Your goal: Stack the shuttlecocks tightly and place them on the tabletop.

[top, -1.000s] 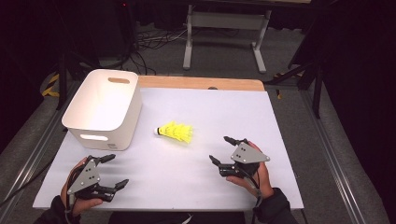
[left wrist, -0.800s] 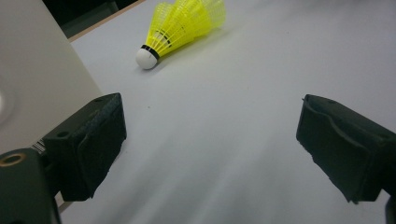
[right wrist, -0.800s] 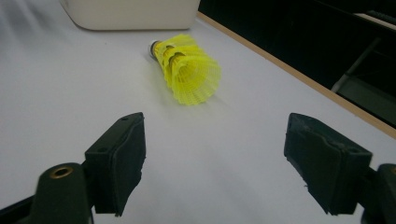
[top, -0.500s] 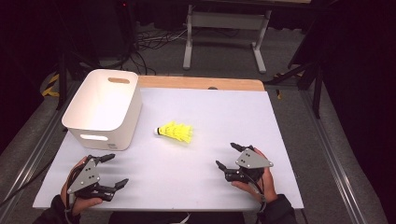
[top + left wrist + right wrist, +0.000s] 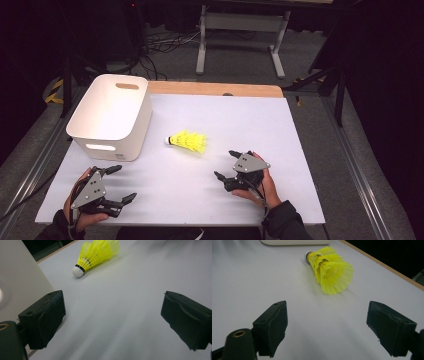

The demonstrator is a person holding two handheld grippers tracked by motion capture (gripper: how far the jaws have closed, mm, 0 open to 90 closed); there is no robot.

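Over the last second the right gripper (image 5: 231, 167) has slid back toward the near edge of the table (image 5: 300, 150), widening its gap to the yellow shuttlecock (image 5: 187, 141), so no grasp looks under way yet. The shuttlecock lies on its side mid-table, just right of the white bin (image 5: 112, 117), cork toward the bin. Both grippers rest low near the front edge, 2 jaws spread wide and holding nothing; the left gripper (image 5: 121, 184) has not moved.
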